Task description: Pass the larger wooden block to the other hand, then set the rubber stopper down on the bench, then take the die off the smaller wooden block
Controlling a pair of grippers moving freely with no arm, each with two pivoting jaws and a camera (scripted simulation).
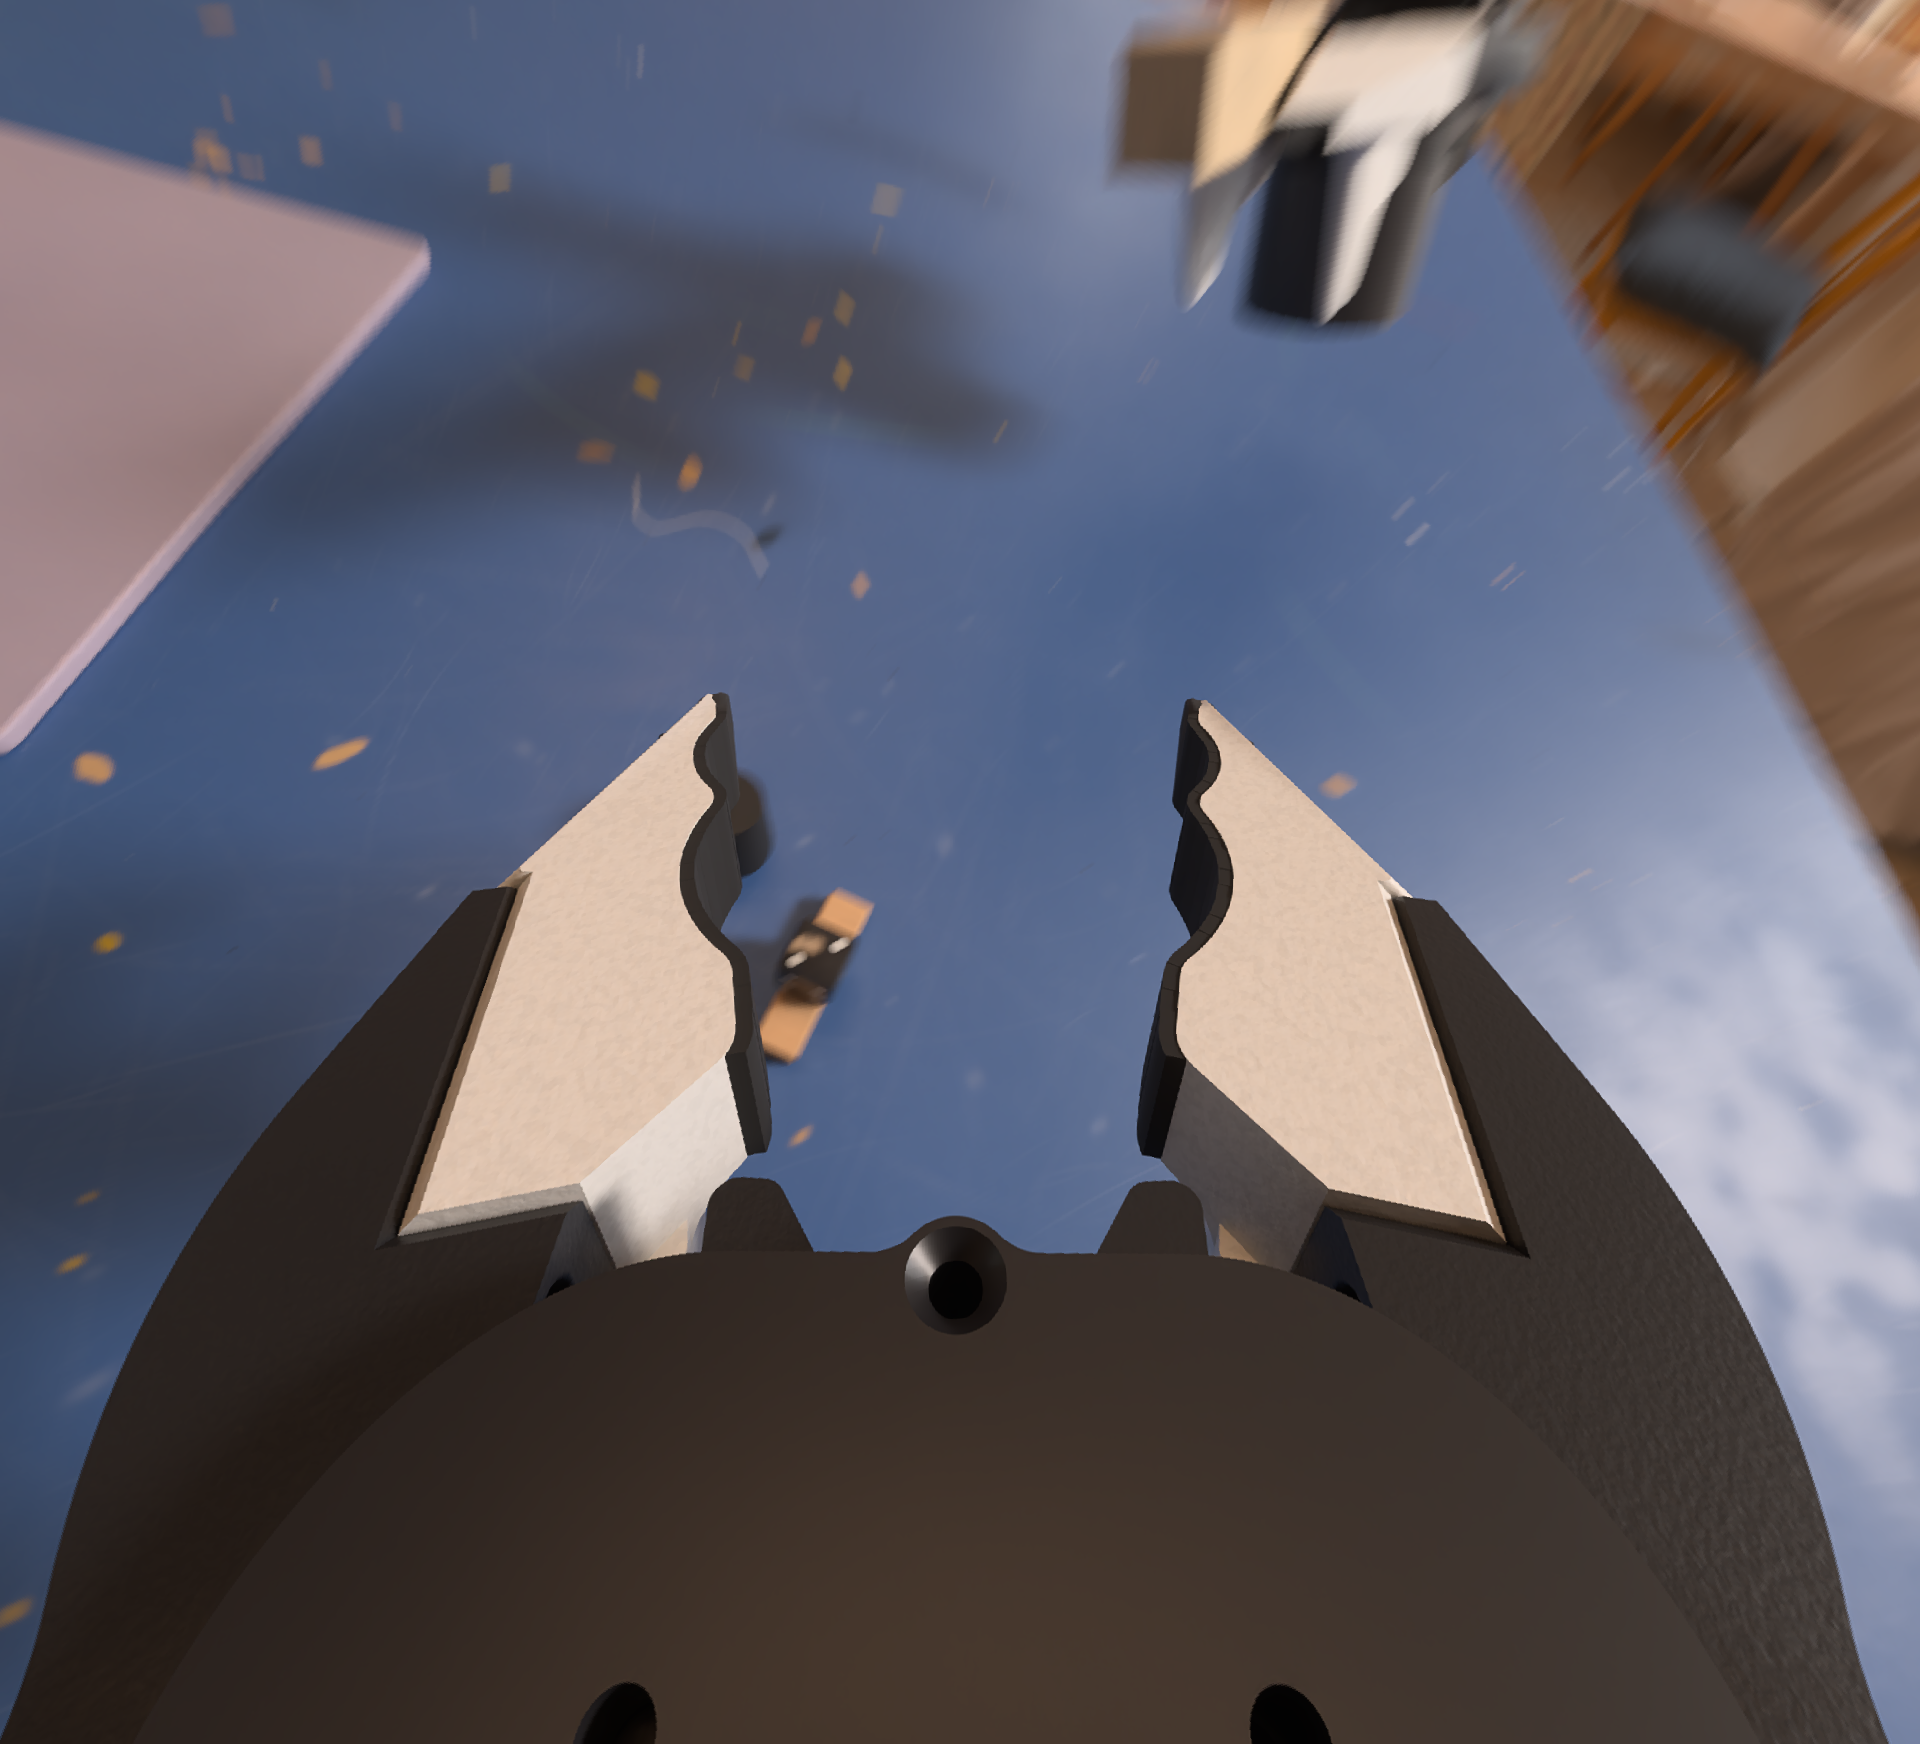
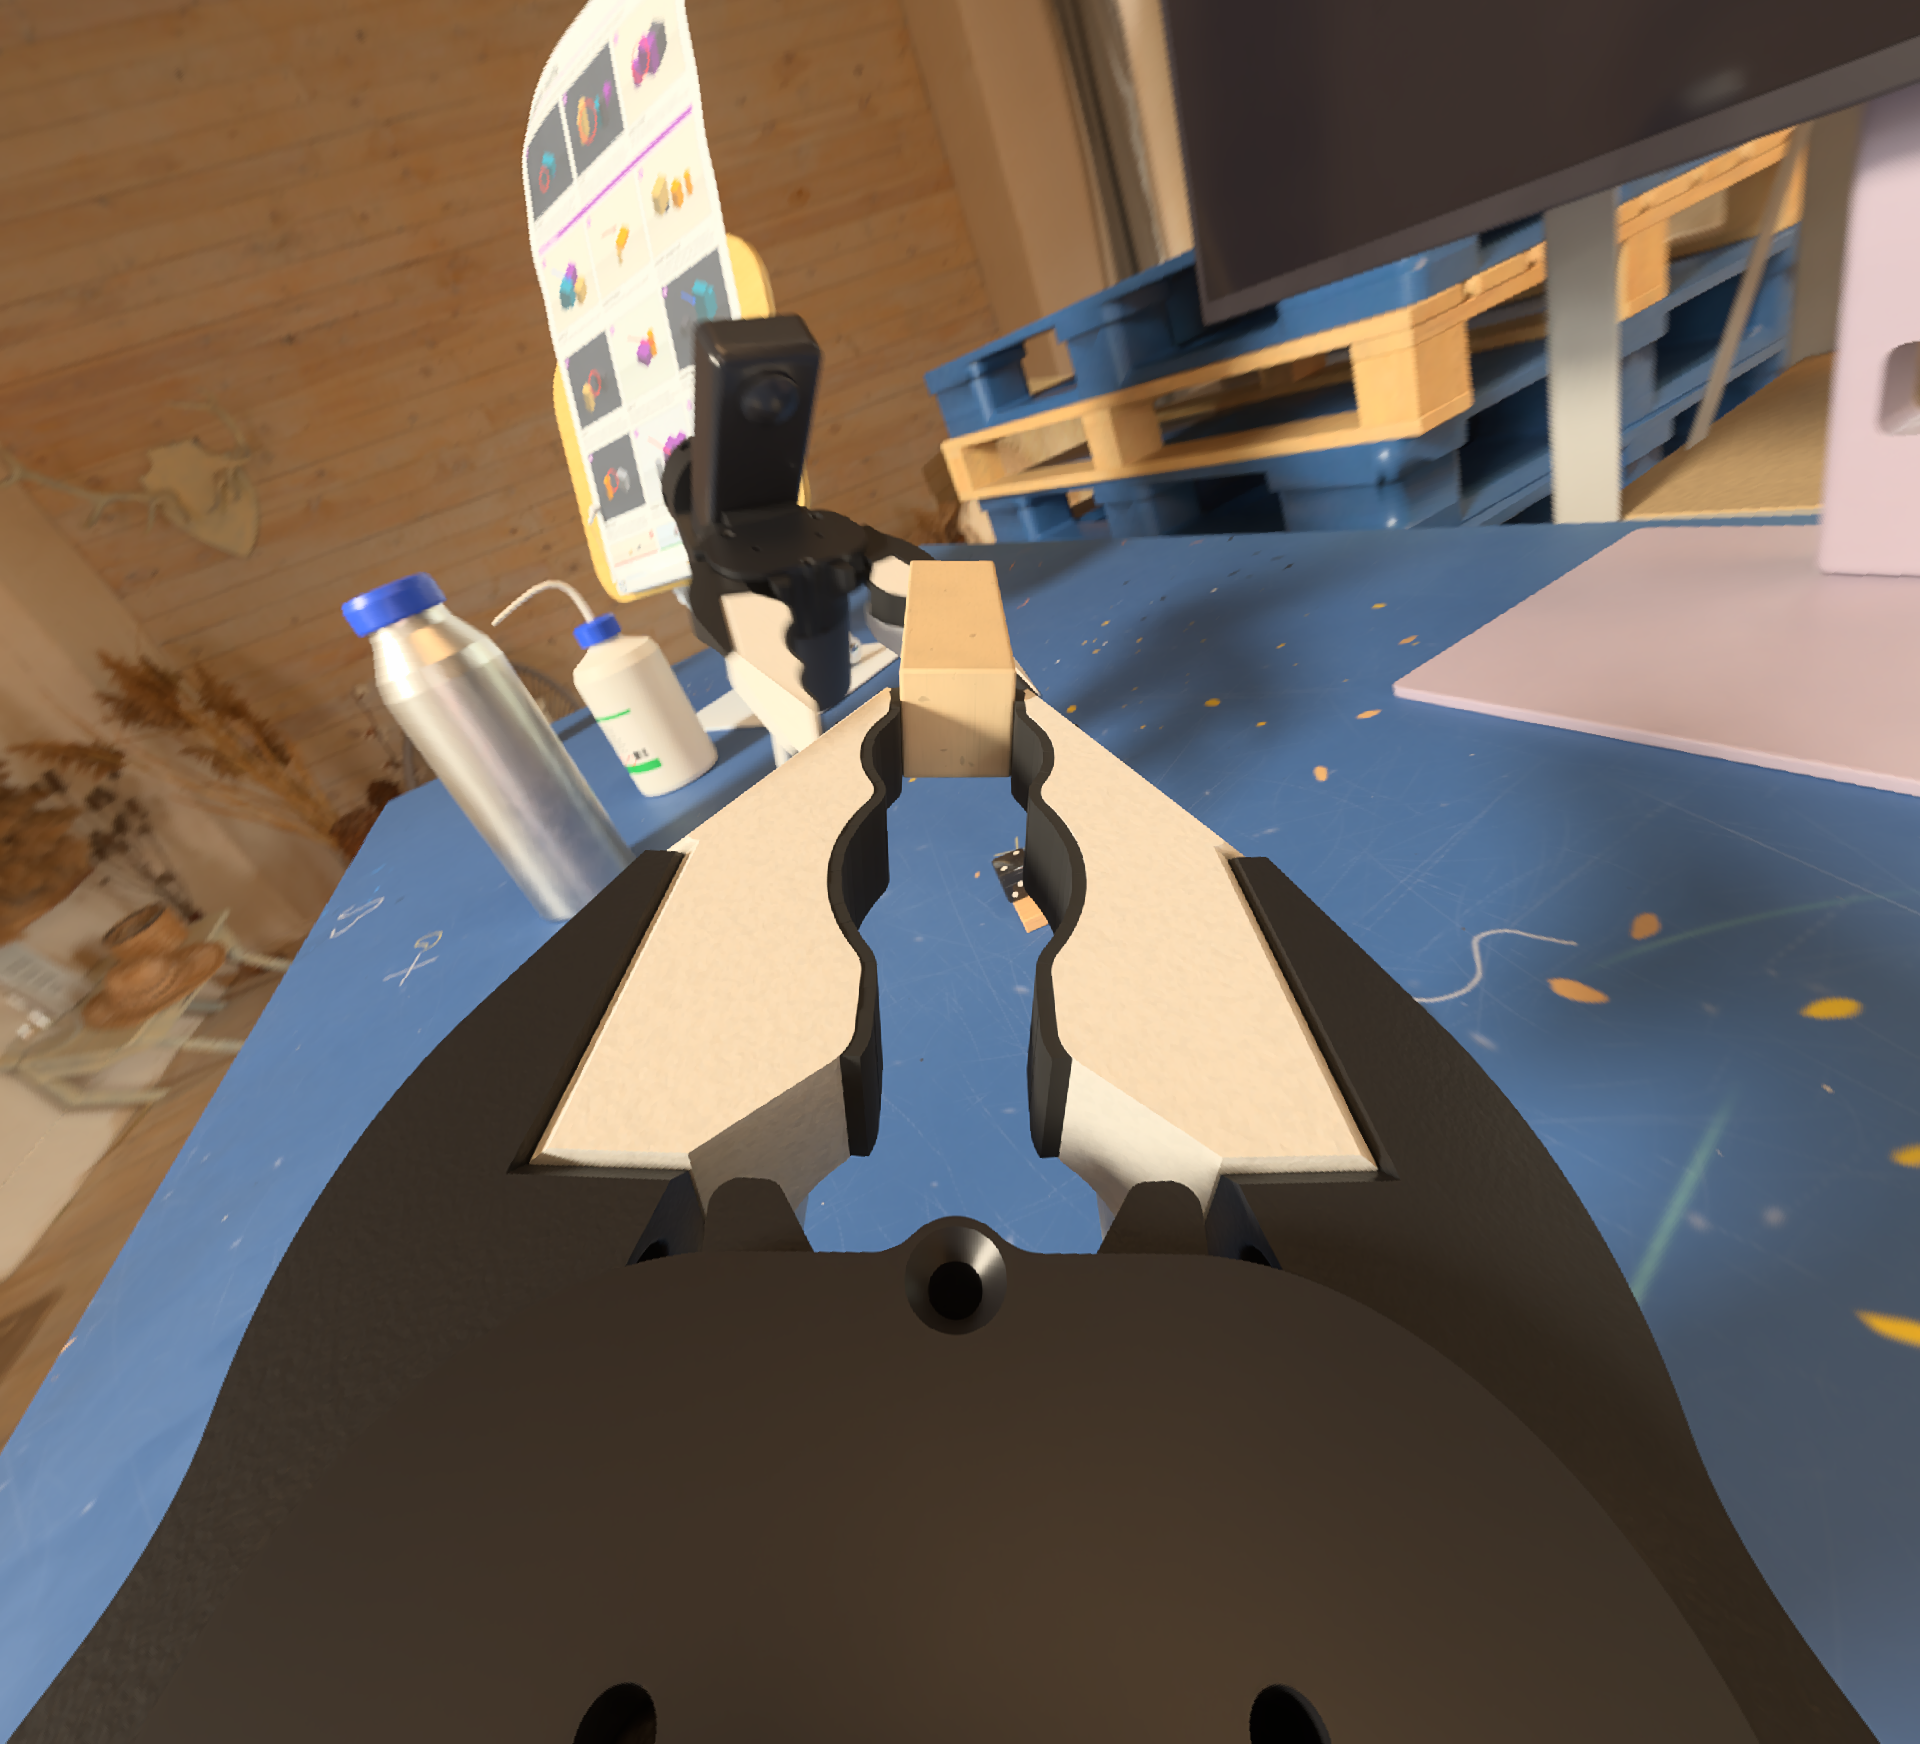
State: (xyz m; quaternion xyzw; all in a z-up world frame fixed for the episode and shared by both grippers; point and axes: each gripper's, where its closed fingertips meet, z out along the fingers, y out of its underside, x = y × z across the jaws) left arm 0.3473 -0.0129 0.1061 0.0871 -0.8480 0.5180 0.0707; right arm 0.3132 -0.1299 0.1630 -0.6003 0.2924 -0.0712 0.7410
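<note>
Above the blue bench, the left gripper hangs with its jaws spread wide and nothing between them, while the right gripper is clamped on the larger wooden block, pinching it at the very fingertips. The rubber stopper, a small dark cylinder, appears to sit on the bench, half hidden behind the left gripper's finger. Just beside it lies the smaller wooden block with the dark die on it, so the last step looks not yet done. The risks gather around that tight cluster. With the stopper so close, a finger coming down wide could knock it and send it rolling across the bench. The die is small and sits on a light block, so jaws closing too low may catch the block as well and lift or drag both. An off-centre pinch could flick the die away. The shallow fingertip hold on the larger block could also slip if the right gripper swings.
</note>
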